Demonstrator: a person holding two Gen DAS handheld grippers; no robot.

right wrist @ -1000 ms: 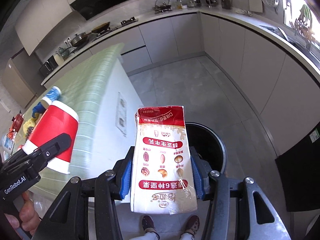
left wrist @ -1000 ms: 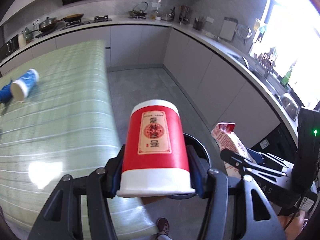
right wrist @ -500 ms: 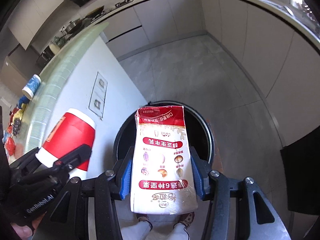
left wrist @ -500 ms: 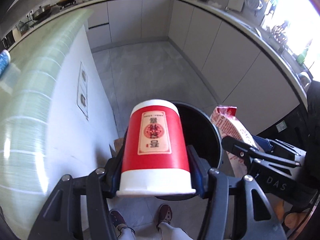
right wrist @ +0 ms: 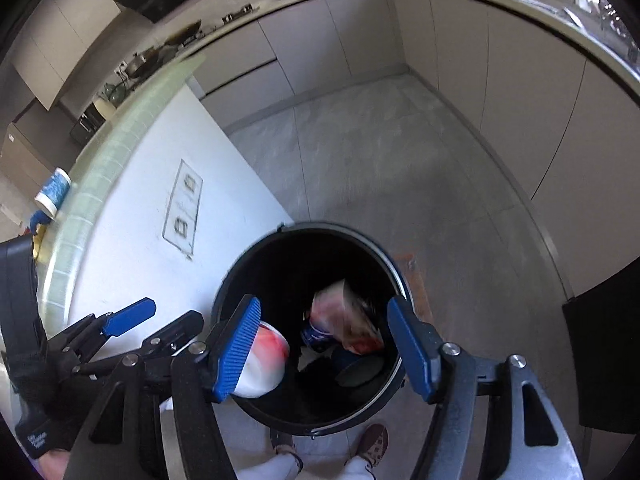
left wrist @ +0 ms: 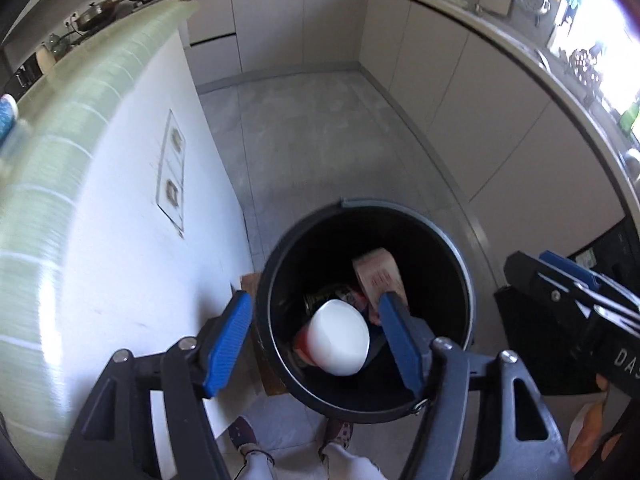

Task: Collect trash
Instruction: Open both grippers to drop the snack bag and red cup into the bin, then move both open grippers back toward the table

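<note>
Grey kitchen floor is spreading out beneath both views, with pale cabinets curving round the far side and a white-sided table (left wrist: pixel 120 248) topped in green-striped cloth standing just beside a black round trash bin (left wrist: pixel 460 248). Both tools are hanging directly above the bin's mouth: the left hand-held gripper (left wrist: pixel 316 344) is showing its blue pads spread wide with nothing between them, and the right hand-held gripper (right wrist: pixel 324 348) is likewise gaping and empty. A red paper cup (left wrist: pixel 338 342) is lying inside the bin, white bottom turned upward, and a red-and-white snack bag (right wrist: pixel 344 320) is sitting tilted among other rubbish beside it; motion blur is leaving it unclear whether either is settled. What is remaining of the job is lying up and to the left: a blue-and-white paper cup (right wrist: pixel 54 194) is resting on its side on the table top, its long axis running roughly along the cloth, well apart from both tools. Judging by position, the left hand-held gripper is the nearer one to reach it.
</note>
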